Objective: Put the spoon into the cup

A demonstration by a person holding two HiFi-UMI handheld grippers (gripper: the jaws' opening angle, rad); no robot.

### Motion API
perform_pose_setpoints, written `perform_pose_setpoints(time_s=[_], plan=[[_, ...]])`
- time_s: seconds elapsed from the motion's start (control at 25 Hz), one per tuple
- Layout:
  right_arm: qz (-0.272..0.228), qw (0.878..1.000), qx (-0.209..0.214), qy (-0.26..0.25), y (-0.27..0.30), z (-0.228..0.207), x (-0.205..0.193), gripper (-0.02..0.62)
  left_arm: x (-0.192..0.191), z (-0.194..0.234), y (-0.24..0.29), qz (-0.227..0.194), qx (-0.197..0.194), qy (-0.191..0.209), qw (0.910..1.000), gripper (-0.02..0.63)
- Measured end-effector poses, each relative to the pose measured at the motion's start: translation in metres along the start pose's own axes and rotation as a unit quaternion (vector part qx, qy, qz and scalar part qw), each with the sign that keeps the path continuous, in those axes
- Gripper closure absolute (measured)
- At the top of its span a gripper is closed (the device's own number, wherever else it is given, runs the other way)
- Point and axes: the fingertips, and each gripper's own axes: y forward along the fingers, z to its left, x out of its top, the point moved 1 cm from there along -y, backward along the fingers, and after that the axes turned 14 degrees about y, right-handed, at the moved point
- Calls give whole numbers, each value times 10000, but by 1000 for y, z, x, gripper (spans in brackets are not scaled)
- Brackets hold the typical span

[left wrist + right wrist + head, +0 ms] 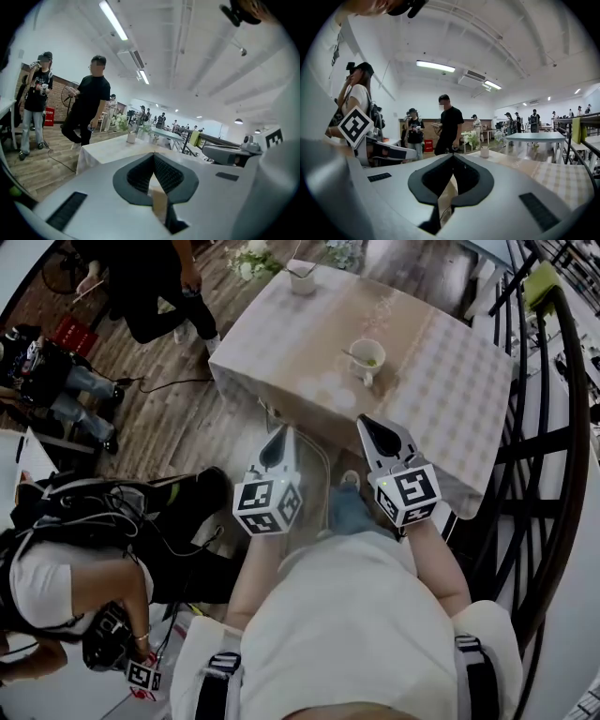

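Observation:
A white cup (367,357) stands on the table (441,381), which has a pale checked cloth. A thin spoon handle (349,354) sticks out of its left side, and something green lies inside. A second white cup (302,277) at the far edge also has a thin stick leaning in it. My left gripper (280,434) is shut and empty, off the table's near left edge. My right gripper (367,421) is shut and empty over the near edge, well short of the cup. In the right gripper view a white cup (484,152) shows past my shut right gripper (452,155). The left gripper (153,153) looks at the table corner.
White flowers (253,261) stand at the table's far left corner. A black metal railing (553,437) runs down the right side. A person in black (150,287) stands far left on the wooden floor, and another crouches with gear (84,568) at lower left. A cable (178,382) lies there.

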Motion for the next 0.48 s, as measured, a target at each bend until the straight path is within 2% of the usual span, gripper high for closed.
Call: perform_pose_setpoints(time_s=[0.24,0.48], plan=[[24,9998,171,-93,-11,45,7,595,10,8,-38,-71,-27,-60,10000,603],[-13,9994,330,-144,-35,64,2,595,6,-2,-66,-141,66,-92,9998,603]])
